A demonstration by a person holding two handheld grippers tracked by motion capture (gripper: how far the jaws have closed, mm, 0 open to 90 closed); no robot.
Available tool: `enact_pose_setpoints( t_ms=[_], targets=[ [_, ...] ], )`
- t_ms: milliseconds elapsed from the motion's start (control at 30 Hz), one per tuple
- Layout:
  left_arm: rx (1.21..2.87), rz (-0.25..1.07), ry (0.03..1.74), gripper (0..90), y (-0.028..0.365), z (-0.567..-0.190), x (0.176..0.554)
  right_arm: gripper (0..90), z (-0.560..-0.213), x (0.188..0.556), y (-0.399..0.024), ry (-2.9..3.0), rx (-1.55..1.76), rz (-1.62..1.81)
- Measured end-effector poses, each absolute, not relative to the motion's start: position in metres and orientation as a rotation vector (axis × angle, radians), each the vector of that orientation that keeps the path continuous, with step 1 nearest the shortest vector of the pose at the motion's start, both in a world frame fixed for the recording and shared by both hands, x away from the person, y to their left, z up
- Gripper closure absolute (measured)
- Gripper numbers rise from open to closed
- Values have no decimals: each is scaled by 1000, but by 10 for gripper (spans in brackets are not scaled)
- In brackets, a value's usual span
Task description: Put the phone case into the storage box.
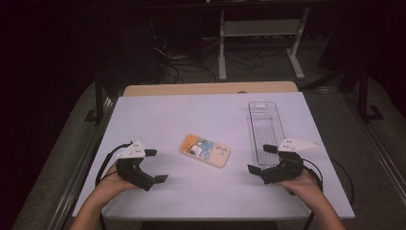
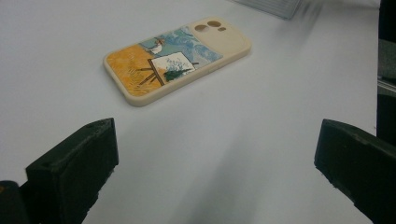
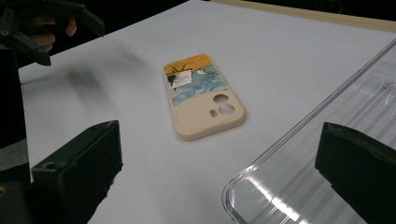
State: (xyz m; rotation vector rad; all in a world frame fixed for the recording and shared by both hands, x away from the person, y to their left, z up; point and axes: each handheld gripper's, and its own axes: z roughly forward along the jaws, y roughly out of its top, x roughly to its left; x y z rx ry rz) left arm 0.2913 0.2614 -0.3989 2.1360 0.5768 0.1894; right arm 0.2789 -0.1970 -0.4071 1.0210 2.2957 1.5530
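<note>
Both tongs, left [image 1: 156, 165] and right [image 1: 261, 159], gaping, empty; phone case [image 1: 205, 150] between; clear tray [image 3: 327, 177] cropped.

Clear tray [image 3: 327, 154] cut off (rt, bottom edges).

The high view looks forward and down over the counter [image 1: 191, 115]. Both gripper views sit low, facing inward. They share the phone case [image 2: 177, 58] lying ahead of each gripper.

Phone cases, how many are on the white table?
1. The phone case lies flat, picture side up, near the middle of the table, between the two grippers and left of the clear tray. The tray looks empty, so none seems hidden.
</note>
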Motion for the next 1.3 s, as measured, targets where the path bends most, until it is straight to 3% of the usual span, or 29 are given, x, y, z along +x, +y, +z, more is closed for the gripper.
enact_pose_setpoints(
  t_ms=[1300],
  targets=[
    [2112, 183, 530, 0, 242, -385, 312, 3, -403, 284, -198, 2291, 993, 1583]
  ],
)
